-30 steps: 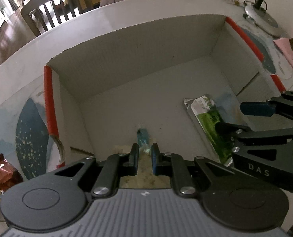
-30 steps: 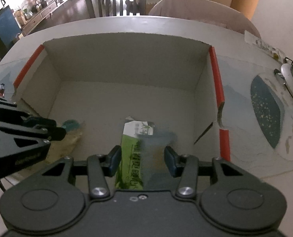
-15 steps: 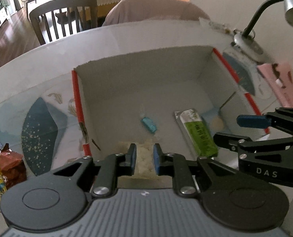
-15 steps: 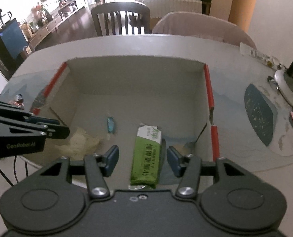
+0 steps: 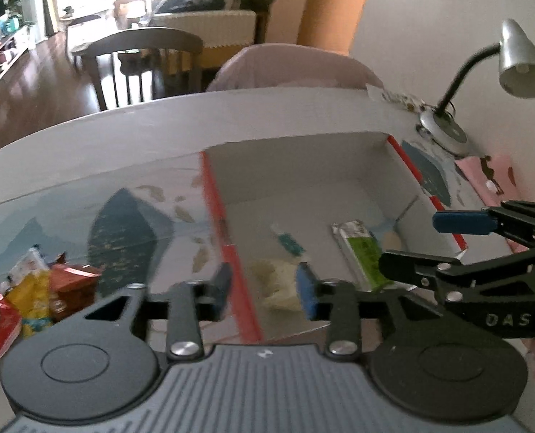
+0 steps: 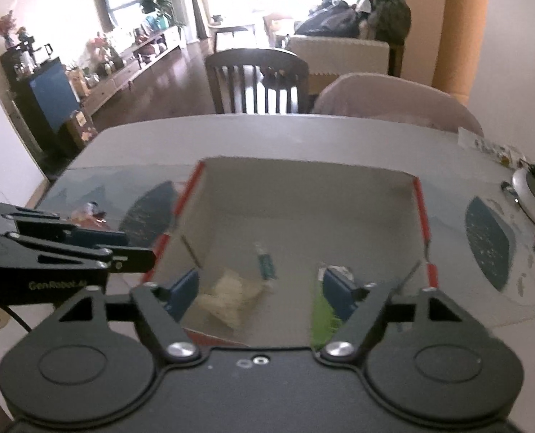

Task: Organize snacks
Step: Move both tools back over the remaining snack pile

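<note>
Both grippers rose out of box (image 5: 303, 166) since earlier frame; jaws just opened, nothing between them. Left gripper (image 5: 264, 290), right gripper (image 6: 264, 290) empty. Green bar (image 5: 363, 252), pale packet (image 5: 278, 281), probably small teal sachet (image 5: 289, 243) lay inside. Drop-off finished; next: fetch from snack pile (image 5: 22, 299) left of box.

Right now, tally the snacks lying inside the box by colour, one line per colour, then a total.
Green: 1, the green bar
Teal: 1, the small teal packet
Pale yellow: 1, the pale crinkled pack
Total: 3 inside the cardboard box
The heap of snacks on the table to the box's left is not counted.
</note>
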`<control>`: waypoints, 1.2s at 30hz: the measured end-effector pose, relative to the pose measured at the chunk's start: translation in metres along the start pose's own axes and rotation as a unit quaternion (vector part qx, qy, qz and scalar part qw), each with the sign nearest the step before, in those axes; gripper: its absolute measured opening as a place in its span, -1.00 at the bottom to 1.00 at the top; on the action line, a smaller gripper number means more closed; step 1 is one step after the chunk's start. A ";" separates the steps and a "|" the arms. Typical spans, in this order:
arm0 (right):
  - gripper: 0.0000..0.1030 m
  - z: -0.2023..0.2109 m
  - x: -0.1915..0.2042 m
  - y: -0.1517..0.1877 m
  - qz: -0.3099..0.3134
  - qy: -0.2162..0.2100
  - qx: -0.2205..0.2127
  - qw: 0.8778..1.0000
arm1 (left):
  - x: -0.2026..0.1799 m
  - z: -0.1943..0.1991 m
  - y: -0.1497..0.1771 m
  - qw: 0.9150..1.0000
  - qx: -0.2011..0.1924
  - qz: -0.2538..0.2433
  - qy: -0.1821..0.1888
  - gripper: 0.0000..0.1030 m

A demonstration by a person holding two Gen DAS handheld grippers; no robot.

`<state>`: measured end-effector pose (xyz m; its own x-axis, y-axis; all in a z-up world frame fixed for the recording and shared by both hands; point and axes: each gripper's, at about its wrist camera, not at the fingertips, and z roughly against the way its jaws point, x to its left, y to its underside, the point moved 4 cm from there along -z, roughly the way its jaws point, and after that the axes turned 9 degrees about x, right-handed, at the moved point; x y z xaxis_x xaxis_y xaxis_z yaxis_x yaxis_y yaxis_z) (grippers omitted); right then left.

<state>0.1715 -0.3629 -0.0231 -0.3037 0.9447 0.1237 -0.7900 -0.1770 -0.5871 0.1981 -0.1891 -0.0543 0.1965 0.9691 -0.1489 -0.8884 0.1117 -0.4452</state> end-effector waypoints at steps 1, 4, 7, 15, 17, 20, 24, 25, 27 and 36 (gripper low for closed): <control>0.52 0.001 0.007 -0.001 0.003 -0.004 -0.002 1.000 | 0.007 0.006 0.003 1.000 -0.009 0.006 0.000 0.21; 0.56 0.001 0.029 -0.002 0.013 -0.011 -0.003 1.000 | 0.025 0.018 0.011 1.000 -0.021 0.016 -0.007 0.25; 0.69 -0.002 0.052 -0.002 0.019 -0.021 -0.004 1.000 | 0.047 0.030 0.022 0.999 -0.029 0.027 -0.016 0.26; 0.76 -0.014 0.119 -0.003 0.050 -0.040 -0.001 0.998 | 0.108 0.054 0.054 0.997 -0.045 0.053 -0.042 0.36; 0.79 -0.019 0.134 -0.003 0.051 -0.041 0.002 0.998 | 0.125 0.058 0.062 0.996 -0.047 0.060 -0.048 0.42; 0.79 -0.026 0.154 0.000 0.052 -0.048 0.008 0.997 | 0.149 0.062 0.074 0.994 -0.052 0.079 -0.050 0.51; 0.80 -0.036 0.176 0.002 0.052 -0.056 0.015 0.997 | 0.181 0.065 0.089 0.991 -0.058 0.106 -0.062 0.57; 0.88 -0.038 0.182 0.004 0.053 -0.057 0.016 0.997 | 0.190 0.065 0.093 0.990 -0.058 0.112 -0.065 0.57; 1.00 -0.044 0.193 0.006 0.052 -0.056 0.017 0.997 | 0.208 0.065 0.102 0.988 -0.057 0.126 -0.073 0.58; 1.00 -0.082 0.241 0.017 0.048 -0.055 0.051 0.996 | 0.287 0.059 0.140 0.978 -0.028 0.184 -0.094 0.58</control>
<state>0.1286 -0.1153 -0.0685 -0.4320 0.8872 0.1620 -0.8034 -0.2970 -0.5161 0.1057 0.1175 -0.1071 -0.2165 0.9654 -0.1451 -0.8600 -0.2589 -0.4398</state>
